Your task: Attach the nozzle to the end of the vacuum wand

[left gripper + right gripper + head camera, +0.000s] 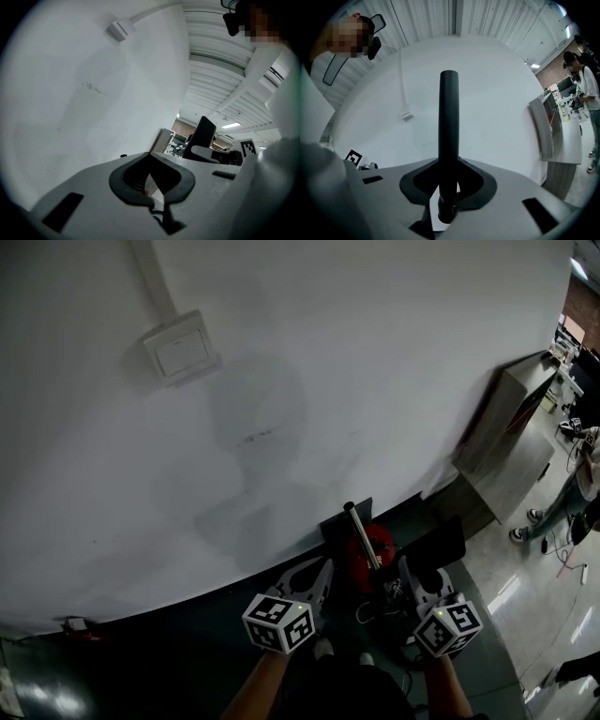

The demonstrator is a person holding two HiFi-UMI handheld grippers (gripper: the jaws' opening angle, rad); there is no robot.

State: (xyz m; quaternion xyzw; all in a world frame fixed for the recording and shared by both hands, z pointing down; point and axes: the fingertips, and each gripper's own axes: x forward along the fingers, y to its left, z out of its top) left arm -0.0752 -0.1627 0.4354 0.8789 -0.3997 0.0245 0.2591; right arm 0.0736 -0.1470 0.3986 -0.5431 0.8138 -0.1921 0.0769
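The vacuum wand [361,535] is a slim tube that slants up in front of the white wall, over a red vacuum body [377,545]. In the right gripper view the wand [449,117] looks dark and stands upright between the pads. My right gripper [449,190] is shut on its lower part. In the head view my right gripper [406,566] is just right of the tube and my left gripper [322,568] just left of it. My left gripper [152,180] is shut with nothing in it. I cannot pick out the nozzle for certain.
A switch box [183,348] with a conduit is fixed on the white wall. A grey cabinet [511,442] stands at the right, and a person [577,488] is beyond it. Black pieces [441,540] lie around the vacuum body on the dark floor.
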